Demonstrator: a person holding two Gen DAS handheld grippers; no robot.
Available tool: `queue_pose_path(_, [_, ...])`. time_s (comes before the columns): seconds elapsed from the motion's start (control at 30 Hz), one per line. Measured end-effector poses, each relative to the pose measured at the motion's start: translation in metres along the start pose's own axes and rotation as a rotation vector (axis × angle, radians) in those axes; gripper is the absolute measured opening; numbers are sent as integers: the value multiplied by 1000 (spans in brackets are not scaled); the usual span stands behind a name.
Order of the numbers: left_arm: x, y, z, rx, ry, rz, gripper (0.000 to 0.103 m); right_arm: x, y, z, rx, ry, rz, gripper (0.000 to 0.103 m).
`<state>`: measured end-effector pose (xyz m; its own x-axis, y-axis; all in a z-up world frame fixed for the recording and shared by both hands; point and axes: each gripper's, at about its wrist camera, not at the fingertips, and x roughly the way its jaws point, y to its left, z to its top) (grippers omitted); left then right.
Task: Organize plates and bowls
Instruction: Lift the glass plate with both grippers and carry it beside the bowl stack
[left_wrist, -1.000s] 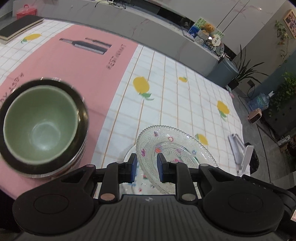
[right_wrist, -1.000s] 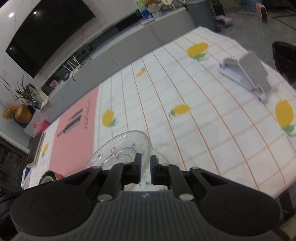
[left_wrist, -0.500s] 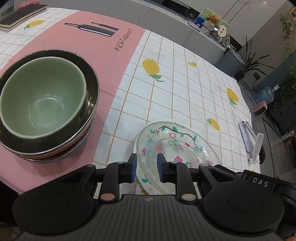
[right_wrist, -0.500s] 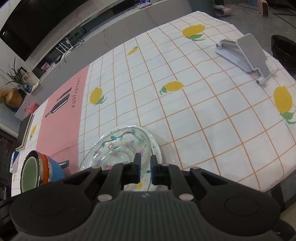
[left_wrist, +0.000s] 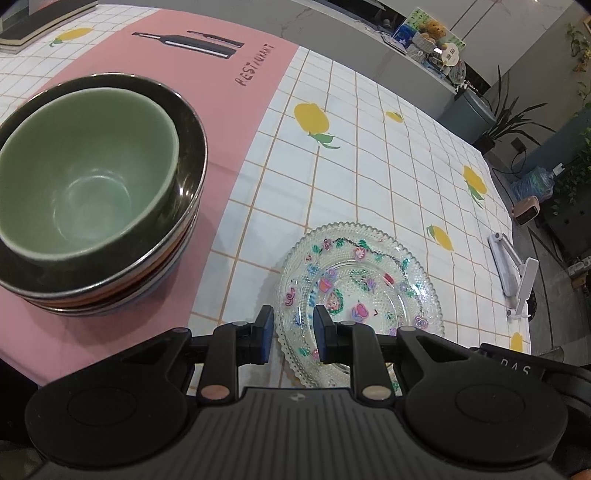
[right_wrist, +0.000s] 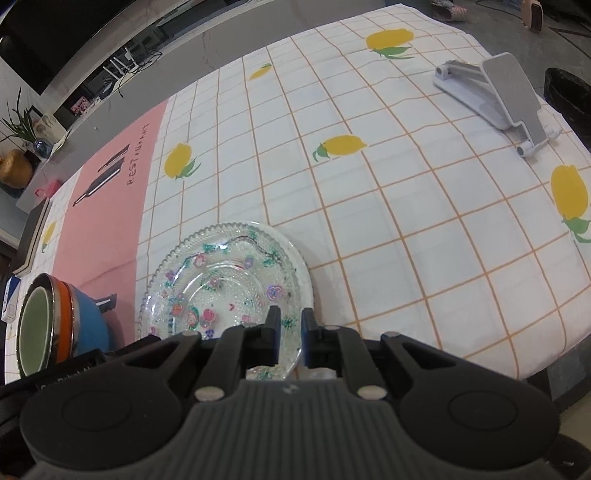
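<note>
One glass plate (left_wrist: 360, 280) — one green bowl (left_wrist: 85, 177) topping nested bowls.

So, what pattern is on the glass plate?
Clear beaded glass plate with small coloured flowers; the left wrist view shows it best.

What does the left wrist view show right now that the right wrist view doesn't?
Only the left wrist view looks down into the green bowl nested in the bowl stack, and shows the left gripper with the glass plate's near rim between its fingers.

Only the right wrist view shows the stack's orange and blue outer bowls from the side, and the right gripper at the plate's near rim.

Both show the glass plate and the grey stand.
</note>
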<state>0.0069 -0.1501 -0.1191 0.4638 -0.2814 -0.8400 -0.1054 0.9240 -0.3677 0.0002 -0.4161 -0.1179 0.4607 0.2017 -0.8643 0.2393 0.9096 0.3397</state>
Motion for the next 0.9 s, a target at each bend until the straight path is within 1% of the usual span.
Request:
queue_pose_path(0.3, [2, 3, 0, -14, 15, -22, 25, 0, 1, -2, -14, -3, 1, 19])
queue_pose_path(0.43, [3, 4, -1, -6, 15, -15, 25, -1, 0, -2, -4, -6, 12, 21])
queue_pose_path(0.47, [3, 4, -1, 0, 14, -12, 25, -1, -1, -2, 2, -8, 15, 23])
queue_pose_path(0.5, [2, 4, -2, 5, 13, -11, 26, -1, -2, -2, 9, -13, 22, 27])
queue_pose_path(0.53, [2, 4, -2, 9, 14, -11, 30, -2, -3, -2, 17, -19, 30, 33])
queue_pose_path(0.57, [1, 4, -2, 10, 11, -13, 32, -3, -4, -2, 24, -26, 34, 36])
queue_pose_path(0.6, [0, 5, -3, 10, 4, -17, 38, -4, -5, -2, 30, -33, 36, 37])
queue_pose_path(0.63, [-1, 5, -3, 8, -5, -24, 44, -5, -7, -2, 40, -40, 39, 45])
queue_pose_path(0.67, [-2, 6, -3, 4, -15, -32, 46, -6, -9, -2, 54, -46, 41, 50])
queue_pose_path(0.73, [-5, 8, -3, -8, -34, -53, 49, -7, -13, -1, 85, -60, 46, 50])
queue_pose_path(0.8, [-7, 10, -3, -23, -43, -70, 49, -9, -17, -1, 116, -69, 52, 51])
queue_pose_path(0.9, [-6, 12, -3, -33, -54, -76, 49, -10, -21, -2, 137, -95, 47, 51])
